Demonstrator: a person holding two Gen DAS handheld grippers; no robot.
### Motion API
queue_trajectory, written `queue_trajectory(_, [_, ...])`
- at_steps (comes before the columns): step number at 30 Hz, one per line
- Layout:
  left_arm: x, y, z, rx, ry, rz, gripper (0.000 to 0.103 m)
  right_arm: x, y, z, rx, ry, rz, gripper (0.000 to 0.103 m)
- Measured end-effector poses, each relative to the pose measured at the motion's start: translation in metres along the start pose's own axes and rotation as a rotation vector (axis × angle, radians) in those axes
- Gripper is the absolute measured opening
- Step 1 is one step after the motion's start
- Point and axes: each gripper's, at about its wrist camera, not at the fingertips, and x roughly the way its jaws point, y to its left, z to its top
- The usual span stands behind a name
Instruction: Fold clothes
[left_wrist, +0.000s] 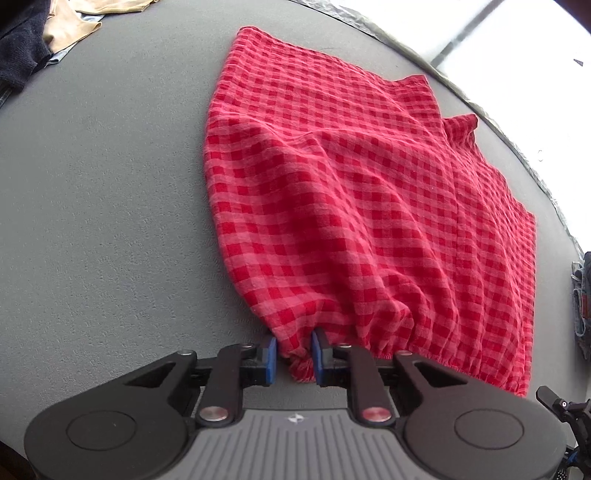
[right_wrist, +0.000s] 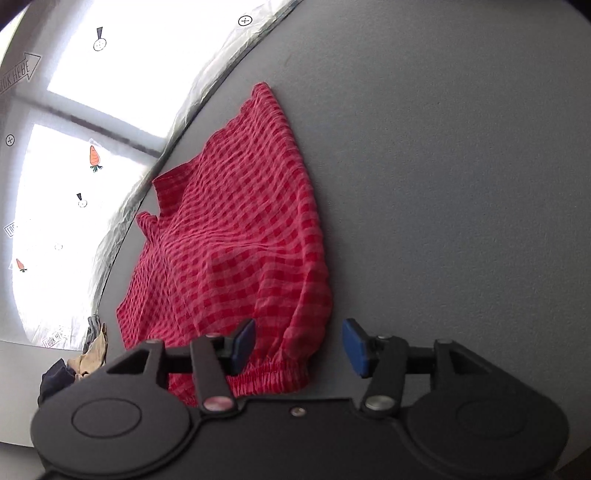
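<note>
Left wrist: left claw (left_wrist: 293, 356) angled down, pinching red checked garment (left_wrist: 362, 206).

The left claw (left_wrist: 293, 356) points steeply down, its blue pads pinched together on gathered fabric. The right claw (right_wrist: 299, 345) stands spread, gripping nothing.

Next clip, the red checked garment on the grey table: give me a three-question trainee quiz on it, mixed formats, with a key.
1. True or false: the left hand-held gripper is pinching the red checked garment.
2. The right hand-held gripper is: A) shut on the waistband, B) open, C) out of view.
3. Fill in: the gathered elastic waistband lies at the garment's edge ____ to both cameras.

Key: 1 true; 2 B; 3 nearest.
</note>
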Motion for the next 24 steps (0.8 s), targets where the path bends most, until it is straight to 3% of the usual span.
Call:
queue_trajectory(1, [-0.002,0.0,0.0,-0.003,-0.011,-0.002,0.014,0.002,0.005,0.001,-0.029,0.006,-0.011,0.068])
queue_trajectory(3, [-0.008,0.0,0.0,-0.011,-0.037,-0.007,0.012,0.007,0.014,0.001,-0.078,0.025,-0.025,0.074])
queue_trajectory(7, [-0.022,0.003,0.001,-0.047,-0.082,-0.034,0.009,0.007,0.018,0.003,-0.125,0.03,-0.036,0.081])
queue_trajectory(11, [-0.037,-0.001,0.003,-0.058,-0.118,-0.068,0.008,0.007,0.017,0.009,-0.117,0.014,-0.039,0.082])
queue_trajectory(20, [-0.058,-0.074,0.014,0.165,-0.215,-0.133,0.008,0.004,0.02,0.018,-0.144,0.0,-0.018,0.084])
queue_trajectory(24, [-0.04,-0.118,0.007,0.279,-0.175,-0.209,0.008,0.004,0.02,0.022,-0.145,-0.009,-0.013,0.084])
